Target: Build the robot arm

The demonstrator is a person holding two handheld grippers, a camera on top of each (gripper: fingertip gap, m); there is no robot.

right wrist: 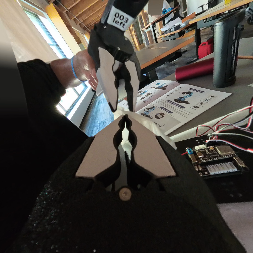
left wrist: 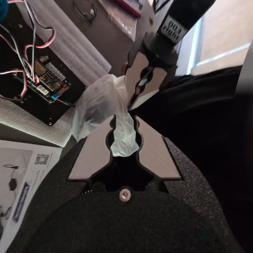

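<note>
Bag point(left wrist: 104, 104) pinched by both claws: right claw point(right wrist: 125, 116) clamps one edge, left claw point(left wrist: 124, 116) the other. Circuit board point(right wrist: 216, 157) beside, on tabletop point(right wrist: 232, 225).

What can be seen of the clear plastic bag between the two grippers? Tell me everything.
The clear plastic bag is thin, translucent, whitish film, crumpled and wrinkled, looking empty or nearly so. It hangs in the air beside the black board with wired electronics. One twisted end runs between the fingers of the left gripper, which stand slightly apart around it. The opposite edge is pinched at the tips of the right gripper, whose jaws are closed on it. The film is stretched between the two.
</note>
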